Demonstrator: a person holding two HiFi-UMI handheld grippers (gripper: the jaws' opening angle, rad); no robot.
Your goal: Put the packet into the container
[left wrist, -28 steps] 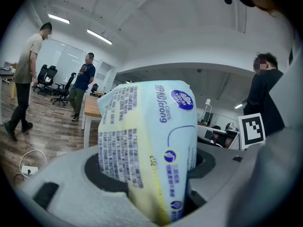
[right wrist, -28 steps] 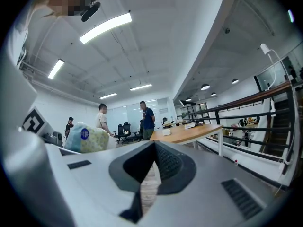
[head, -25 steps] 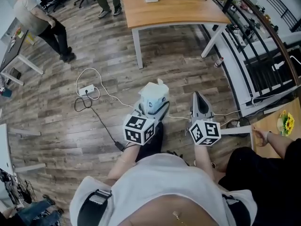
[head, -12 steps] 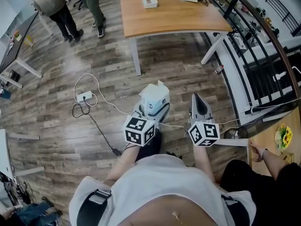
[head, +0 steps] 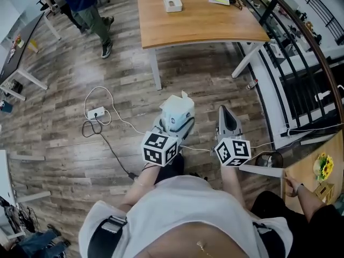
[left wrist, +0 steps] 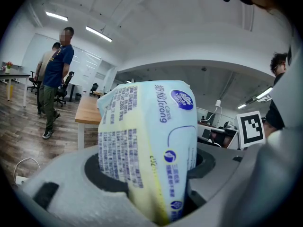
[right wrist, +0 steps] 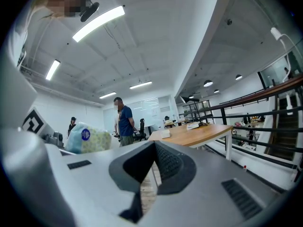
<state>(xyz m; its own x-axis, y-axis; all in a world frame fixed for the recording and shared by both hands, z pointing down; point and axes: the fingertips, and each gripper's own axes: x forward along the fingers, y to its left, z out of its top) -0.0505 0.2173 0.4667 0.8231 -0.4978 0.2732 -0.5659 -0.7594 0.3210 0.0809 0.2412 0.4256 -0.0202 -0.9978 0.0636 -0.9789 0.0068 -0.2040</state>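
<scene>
Left gripper is clamped on the packet, upright between its jaws. Its own view catches the blue print; the head view sees only the pale top. Right gripper, just beside, has jaws together, empty.

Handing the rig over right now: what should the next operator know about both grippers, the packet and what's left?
Left gripper: shut on the packet, which stands upright between the jaws.
Right gripper: jaws together, empty, beside the left one.
Both hang over the wood floor, short of the wooden table. A small white box lies on it; whether it is the container I cannot tell.
Done: packet in hand.
Left: carry it to the container and put it in.
</scene>
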